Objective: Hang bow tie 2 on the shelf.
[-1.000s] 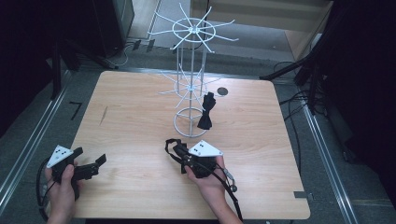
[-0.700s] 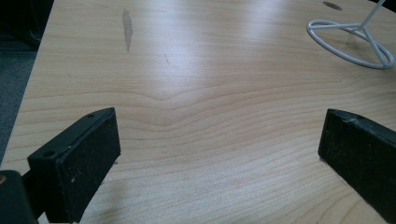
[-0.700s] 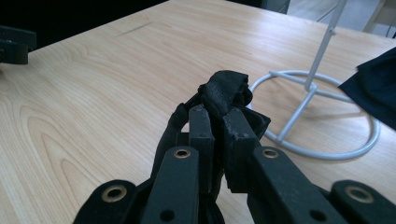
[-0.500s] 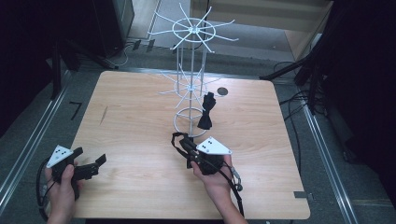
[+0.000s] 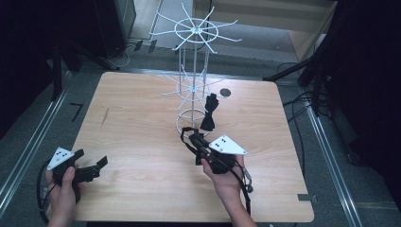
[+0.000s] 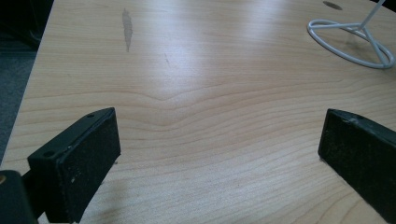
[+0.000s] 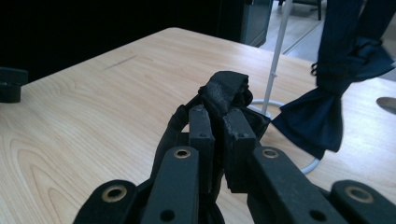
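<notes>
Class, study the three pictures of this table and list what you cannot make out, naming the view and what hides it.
1. What the black fabric item in the right gripper is: right gripper view, its jaws cover most of it.
2. How the dark bow tie attaches to the white wire rack: high view, too small; right gripper view, cut off by the top edge.
3. What the dark round mark is: high view, too small.

The worktop (image 5: 142, 123) is a pale wood-grain board with rounded corners. A white wire rack (image 5: 193, 75) stands on it, its ring base (image 5: 182, 124) just ahead of the right hand-held gripper (image 5: 193, 140). A small dark round spot (image 5: 225, 92) lies farther off beyond that gripper. A grey streak (image 6: 126, 28) marks the wood well ahead of the left hand-held gripper (image 5: 90, 163), which hovers near the worktop's near left corner.
</notes>
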Demonstrator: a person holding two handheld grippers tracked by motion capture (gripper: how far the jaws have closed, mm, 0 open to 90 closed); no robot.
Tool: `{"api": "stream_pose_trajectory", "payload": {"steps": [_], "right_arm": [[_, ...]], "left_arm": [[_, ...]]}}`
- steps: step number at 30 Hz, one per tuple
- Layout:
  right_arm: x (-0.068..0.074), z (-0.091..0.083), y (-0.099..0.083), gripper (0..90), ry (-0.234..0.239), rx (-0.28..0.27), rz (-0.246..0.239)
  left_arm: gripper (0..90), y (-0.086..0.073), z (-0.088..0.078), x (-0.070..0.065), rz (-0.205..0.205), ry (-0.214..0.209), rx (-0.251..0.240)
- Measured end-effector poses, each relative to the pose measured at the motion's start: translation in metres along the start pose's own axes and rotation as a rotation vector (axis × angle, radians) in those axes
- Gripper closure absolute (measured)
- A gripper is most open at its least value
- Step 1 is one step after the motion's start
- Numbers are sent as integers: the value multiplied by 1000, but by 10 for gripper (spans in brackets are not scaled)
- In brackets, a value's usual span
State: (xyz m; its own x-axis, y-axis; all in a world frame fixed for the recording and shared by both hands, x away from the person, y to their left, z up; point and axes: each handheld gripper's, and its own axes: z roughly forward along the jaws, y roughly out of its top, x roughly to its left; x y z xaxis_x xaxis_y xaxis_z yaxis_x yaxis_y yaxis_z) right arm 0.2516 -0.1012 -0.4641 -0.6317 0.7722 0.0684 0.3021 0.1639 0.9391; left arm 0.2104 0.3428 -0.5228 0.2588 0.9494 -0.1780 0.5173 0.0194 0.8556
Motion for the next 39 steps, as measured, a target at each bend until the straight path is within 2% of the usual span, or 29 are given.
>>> {"api": "stream_pose_trajectory", "payload": {"steps": [12, 19, 39], "right_arm": [[-6, -10, 9, 850, -7, -31, 8], [-5, -14, 14, 852, -2, -51, -14], [-5, -27, 31, 852, 2, -120, -35]], "left_arm": [[0, 0, 0, 0, 3, 0, 0], [0, 0, 0, 0, 4, 1, 1], [0, 0, 0, 0, 5, 2, 1]]}}
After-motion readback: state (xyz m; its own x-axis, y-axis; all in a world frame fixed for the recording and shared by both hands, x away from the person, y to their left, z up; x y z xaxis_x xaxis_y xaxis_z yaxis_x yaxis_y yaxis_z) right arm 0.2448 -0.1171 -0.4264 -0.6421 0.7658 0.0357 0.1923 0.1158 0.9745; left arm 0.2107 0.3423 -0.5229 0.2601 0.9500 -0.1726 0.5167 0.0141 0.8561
